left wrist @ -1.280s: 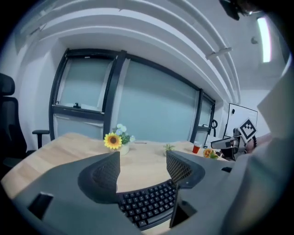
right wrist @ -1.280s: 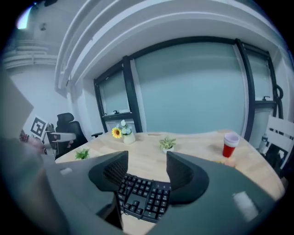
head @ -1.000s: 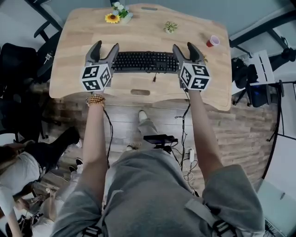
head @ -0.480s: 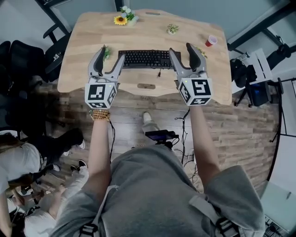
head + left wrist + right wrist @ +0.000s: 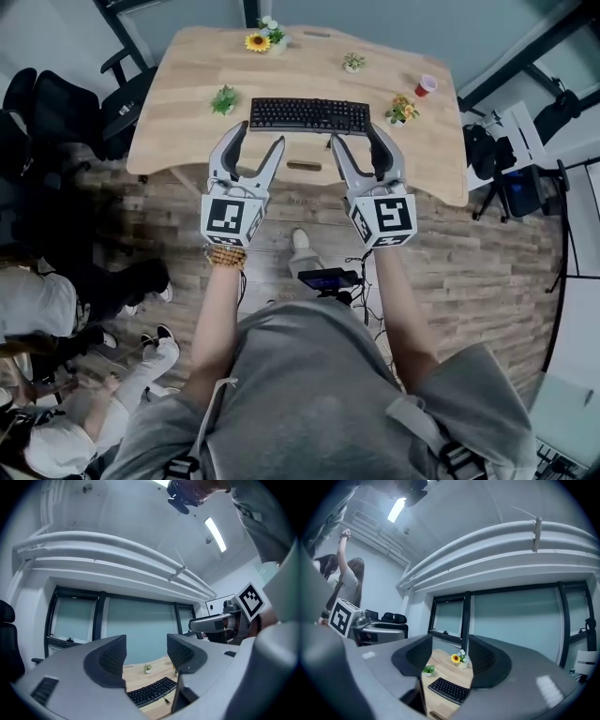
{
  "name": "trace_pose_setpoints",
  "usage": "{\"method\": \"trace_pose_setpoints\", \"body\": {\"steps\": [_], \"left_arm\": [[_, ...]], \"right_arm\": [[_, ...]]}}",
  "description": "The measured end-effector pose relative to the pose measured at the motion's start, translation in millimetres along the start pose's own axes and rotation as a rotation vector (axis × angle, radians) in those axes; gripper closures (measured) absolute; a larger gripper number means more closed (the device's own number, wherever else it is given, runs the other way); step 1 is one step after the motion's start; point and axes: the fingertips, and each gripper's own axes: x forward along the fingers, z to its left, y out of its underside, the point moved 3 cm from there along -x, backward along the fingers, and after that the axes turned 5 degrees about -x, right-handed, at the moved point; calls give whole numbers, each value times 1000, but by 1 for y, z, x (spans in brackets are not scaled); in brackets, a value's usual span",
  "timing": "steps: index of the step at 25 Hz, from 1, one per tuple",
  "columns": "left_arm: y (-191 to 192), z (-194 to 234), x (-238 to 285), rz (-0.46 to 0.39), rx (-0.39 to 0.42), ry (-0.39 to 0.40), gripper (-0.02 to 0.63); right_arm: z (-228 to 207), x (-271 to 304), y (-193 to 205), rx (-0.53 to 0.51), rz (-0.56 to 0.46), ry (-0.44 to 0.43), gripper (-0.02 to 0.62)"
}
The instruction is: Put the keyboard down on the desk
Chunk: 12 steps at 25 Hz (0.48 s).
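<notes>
The black keyboard (image 5: 309, 114) lies flat on the light wooden desk (image 5: 187, 84), near the middle, with nothing holding it. My left gripper (image 5: 256, 141) and right gripper (image 5: 356, 139) hover side by side, raised well above the desk's front edge. Both are open and empty. In the left gripper view the keyboard (image 5: 150, 692) shows far below, between the spread jaws of my left gripper (image 5: 146, 656). In the right gripper view the keyboard (image 5: 449, 690) also sits low and far off, under my right gripper (image 5: 446, 656).
On the desk stand a sunflower pot (image 5: 258, 41), a small green plant (image 5: 224, 99), another small plant (image 5: 353, 62), an orange-flowered plant (image 5: 401, 110) and a red cup (image 5: 427, 84). Black office chairs (image 5: 56, 103) stand left of the desk. People sit at the lower left.
Both grippers have let go of the keyboard's ends, drawn back toward me and risen. The keyboard stays on the desk and now looks much farther away.
</notes>
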Motion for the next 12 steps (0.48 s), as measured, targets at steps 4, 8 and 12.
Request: {"method": "trace_pose_setpoints", "body": {"steps": [4, 8, 12], "left_arm": [[-9, -20, -31, -29, 12, 0, 353], [-12, -31, -64, -43, 16, -24, 383], [-12, -41, -92, -46, 14, -30, 403]], "right_arm": [[25, -30, -6, -27, -27, 6, 364], [52, -58, -6, -38, -34, 2, 381], [77, -82, -6, -45, -33, 9, 403]]}}
